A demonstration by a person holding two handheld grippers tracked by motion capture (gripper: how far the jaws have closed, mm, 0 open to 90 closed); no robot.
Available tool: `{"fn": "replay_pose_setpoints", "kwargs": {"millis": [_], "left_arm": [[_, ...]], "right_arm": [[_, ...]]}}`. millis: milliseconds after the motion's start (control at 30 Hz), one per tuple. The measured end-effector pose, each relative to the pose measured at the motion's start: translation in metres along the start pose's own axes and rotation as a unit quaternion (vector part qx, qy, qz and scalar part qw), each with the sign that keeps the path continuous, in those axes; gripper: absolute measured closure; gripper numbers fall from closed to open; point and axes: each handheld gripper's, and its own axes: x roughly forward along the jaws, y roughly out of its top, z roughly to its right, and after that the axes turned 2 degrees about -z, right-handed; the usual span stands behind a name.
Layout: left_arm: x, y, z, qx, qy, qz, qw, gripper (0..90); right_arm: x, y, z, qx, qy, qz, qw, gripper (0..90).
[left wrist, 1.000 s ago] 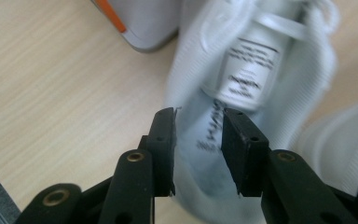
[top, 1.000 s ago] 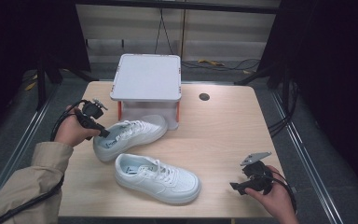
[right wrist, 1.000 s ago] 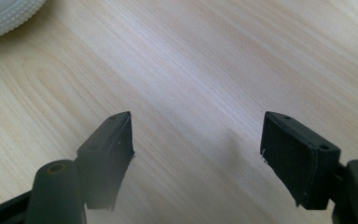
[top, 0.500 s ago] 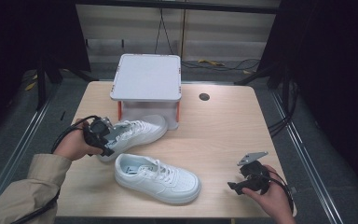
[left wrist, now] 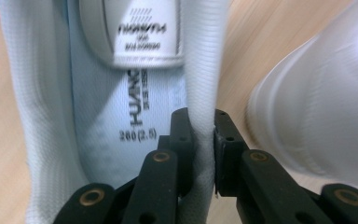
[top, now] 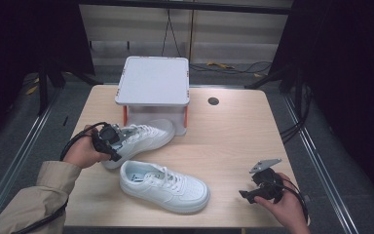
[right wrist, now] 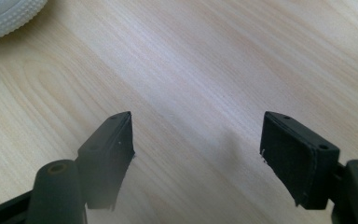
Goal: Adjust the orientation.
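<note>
The far sneaker (top: 139, 139) lay on the table (top: 233, 131), toe toward the white box (top: 153, 83) at the far middle, heel toward the left edge. Its collar wall (left wrist: 200, 93) stood between the two black jaws of the left gripper (top: 116, 145), which had just been closing and now pinched that wall, one pad inside the shoe above the printed insole, the other outside. The left hand (top: 82, 152) reached in from the left, its beige sleeve (top: 34, 200) slanting up from the near left corner, with the gripper pointing right, into the heel. A second sneaker (top: 164, 184) lay just near of the first, toe to the right. Well apart, at the near right, the right hand (top: 285, 207) held the right gripper (right wrist: 196, 140) low over bare wood, jaws spread wide with nothing between them.
</note>
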Motion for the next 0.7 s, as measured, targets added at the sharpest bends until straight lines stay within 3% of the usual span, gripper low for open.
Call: {"fn": "replay_pose_setpoints", "kwargs": {"millis": [200, 267, 300, 367, 433, 467, 533, 600, 667, 700], "left_arm": [[-0.016, 0.013, 0.008, 0.016, 0.015, 0.022, 0.9995, 82.1], [-0.021, 0.020, 0.009, -0.007, 0.016, 0.043, 0.9989, 82.2], [-0.021, 0.020, 0.009, -0.007, 0.016, 0.043, 0.9989, 82.2], [-0.022, 0.026, 0.005, -0.041, 0.033, 0.056, 0.9971, 81.9], [-0.021, 0.029, 0.003, -0.049, 0.041, 0.062, 0.9961, 81.1], [-0.017, 0.036, 0.001, -0.069, 0.041, 0.070, 0.9943, 81.1], [-0.013, 0.042, 0.001, -0.067, 0.046, 0.072, 0.9941, 80.2], [0.005, 0.058, 0.006, -0.067, 0.065, 0.061, 0.9938, 79.9], [0.016, 0.066, 0.008, -0.067, 0.067, 0.049, 0.9943, 79.5], [0.021, 0.067, 0.010, -0.066, 0.060, 0.060, 0.9943, 78.3]], "right_arm": [[0.001, 0.001, -0.001, -0.006, 0.001, -0.001, 1.0000, 25.7], [-0.002, 0.001, -0.002, -0.004, -0.002, 0.001, 1.0000, 25.7], [-0.002, 0.001, -0.002, -0.004, -0.002, 0.001, 1.0000, 25.7], [-0.003, 0.001, -0.001, -0.004, -0.002, 0.005, 1.0000, 25.8], [-0.003, 0.001, 0.000, -0.005, -0.002, 0.006, 1.0000, 25.9], [-0.003, 0.000, 0.000, -0.003, -0.001, 0.004, 1.0000, 26.0], [-0.002, 0.000, 0.001, -0.003, -0.002, 0.004, 1.0000, 26.0], [-0.001, 0.000, 0.001, -0.002, -0.003, 0.002, 1.0000, 26.0], [-0.001, 0.000, 0.001, -0.004, -0.002, 0.003, 1.0000, 26.0], [-0.001, 0.000, 0.001, -0.005, -0.001, 0.002, 1.0000, 26.0]]}}
